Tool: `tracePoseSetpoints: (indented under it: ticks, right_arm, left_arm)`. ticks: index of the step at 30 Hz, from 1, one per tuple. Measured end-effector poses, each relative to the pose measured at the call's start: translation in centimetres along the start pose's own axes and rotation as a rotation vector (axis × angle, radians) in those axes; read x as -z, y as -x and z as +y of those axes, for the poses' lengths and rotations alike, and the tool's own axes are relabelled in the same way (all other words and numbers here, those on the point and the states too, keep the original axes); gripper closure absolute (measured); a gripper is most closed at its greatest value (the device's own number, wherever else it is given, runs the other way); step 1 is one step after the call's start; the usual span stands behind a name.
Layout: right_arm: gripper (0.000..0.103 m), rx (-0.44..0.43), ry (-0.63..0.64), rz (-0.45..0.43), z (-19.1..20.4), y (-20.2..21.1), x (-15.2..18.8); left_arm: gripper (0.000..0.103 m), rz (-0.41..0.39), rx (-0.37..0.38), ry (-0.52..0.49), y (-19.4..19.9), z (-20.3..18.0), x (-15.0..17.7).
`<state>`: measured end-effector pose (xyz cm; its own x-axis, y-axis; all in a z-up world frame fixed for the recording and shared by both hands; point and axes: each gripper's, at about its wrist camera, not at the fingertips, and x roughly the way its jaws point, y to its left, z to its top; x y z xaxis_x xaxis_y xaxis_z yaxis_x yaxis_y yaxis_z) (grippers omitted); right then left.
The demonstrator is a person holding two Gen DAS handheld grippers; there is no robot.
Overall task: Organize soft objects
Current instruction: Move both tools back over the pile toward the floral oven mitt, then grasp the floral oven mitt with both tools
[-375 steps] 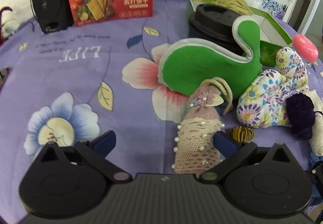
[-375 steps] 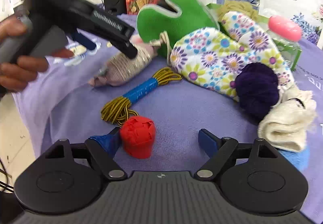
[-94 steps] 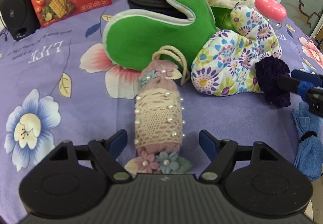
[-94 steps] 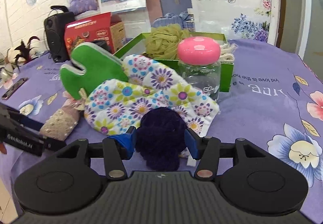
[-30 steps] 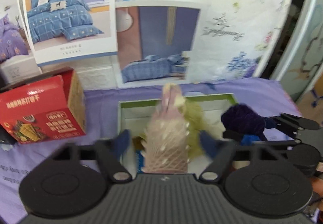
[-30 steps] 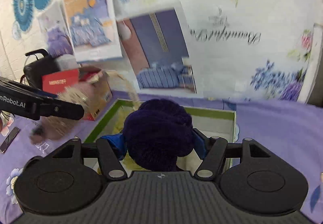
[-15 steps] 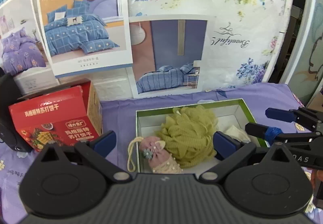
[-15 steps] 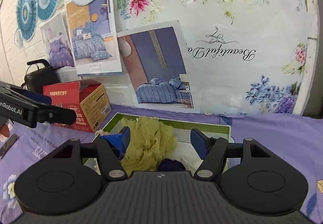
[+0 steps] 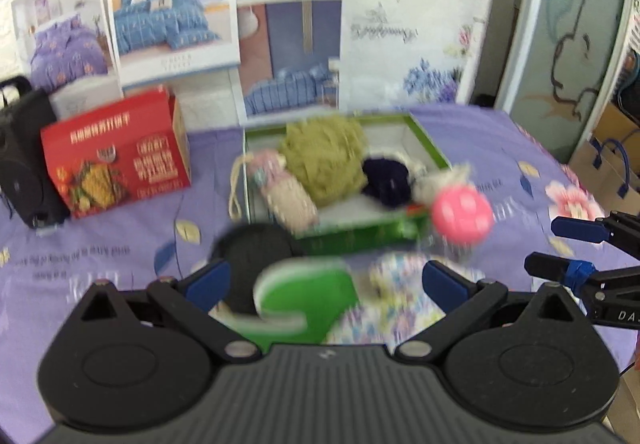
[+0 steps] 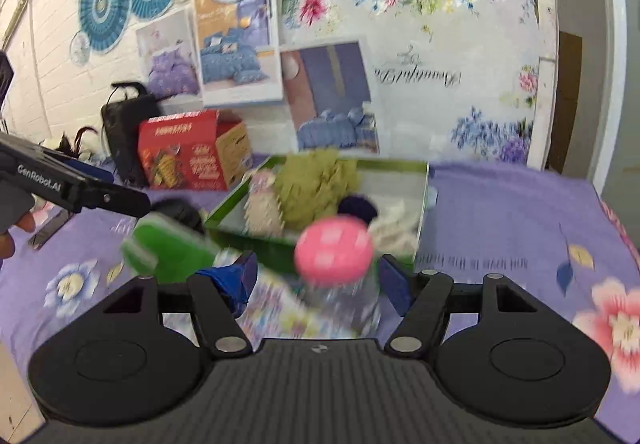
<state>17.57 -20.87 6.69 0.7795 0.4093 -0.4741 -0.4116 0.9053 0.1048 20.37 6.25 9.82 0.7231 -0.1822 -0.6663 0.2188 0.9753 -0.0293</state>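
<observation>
The green box (image 9: 430,153) (image 10: 224,203) holds an olive bath puff (image 9: 324,155) (image 10: 316,183), the pink lace sachet (image 9: 284,195) (image 10: 262,205), the dark purple pom-pom (image 9: 386,179) (image 10: 358,205) and a cream cloth (image 9: 440,179) (image 10: 396,232). My left gripper (image 9: 326,282) is open and empty, above the green mitt (image 9: 308,296) (image 10: 172,248) and floral mitt (image 9: 396,280) (image 10: 280,308). My right gripper (image 10: 314,278) is open and empty, behind the pink-lidded jar (image 10: 334,250) (image 9: 462,215). It also shows at the right edge of the left wrist view (image 9: 568,248).
A red cracker box (image 9: 116,159) (image 10: 188,155) and a black speaker (image 9: 24,159) (image 10: 128,123) stand at the back left. A black lid (image 9: 256,256) lies before the green box. The purple floral cloth (image 9: 500,147) covers the table. Posters hang on the wall behind.
Both grippers have pulled back from the box and are lower. The sachet and the purple pom-pom lie in the box. The mitts and jar have come into view.
</observation>
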Motion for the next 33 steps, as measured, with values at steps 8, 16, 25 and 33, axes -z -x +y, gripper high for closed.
tracePoseSetpoints:
  ticks: [8, 16, 25, 33]
  right_arm:
    - [0.050, 0.016, -0.051, 0.107, 2.0, -0.1, 8.5]
    - [0.050, 0.005, -0.086, 0.081, -0.8, -1.6, 8.1]
    - [0.049, -0.132, -0.032, 0.157, -5.7, -7.1, 5.0]
    - [0.049, -0.254, -0.004, 0.247, -5.0, -10.5, 5.4]
  left_arm:
    - [0.001, 0.135, 0.003, 0.020, -1.5, -0.2, 9.5]
    - [0.001, 0.178, 0.031, 0.078, -4.9, 0.3, 9.8]
    - [0.001, 0.212, 0.093, 0.059, -8.7, -0.3, 8.6]
    - [0.001, 0.235, 0.105, 0.026, -11.4, -1.1, 7.4]
